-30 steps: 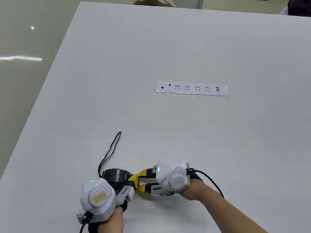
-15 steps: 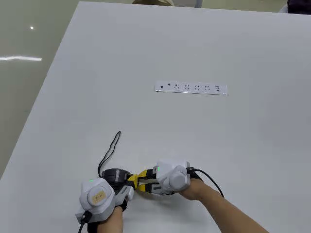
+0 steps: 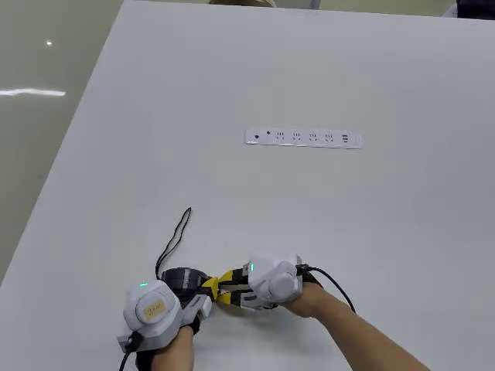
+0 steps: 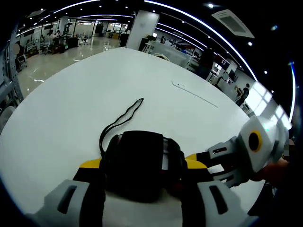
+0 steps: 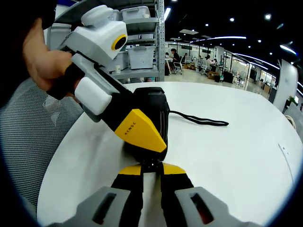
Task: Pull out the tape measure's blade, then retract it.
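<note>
Black tape measure (image 4: 137, 156) clamped between left tongs (image 4: 143, 164), pinched at its mouth by shut right tongs (image 5: 151, 168); lettering on yellow pad (image 5: 139, 130) unreadable.

A large open-plan office hall with storage racks; a broad white worktop (image 3: 387, 232) carries a power strip (image 3: 303, 138) near its middle; beyond its left edge lies glossy floor (image 3: 39, 116); long light strips (image 4: 204, 28) cross a dark ceiling; metal shelving (image 5: 161, 38) holds plastic bins (image 5: 142, 56); people (image 5: 174, 56) sit at distant desks.
</note>
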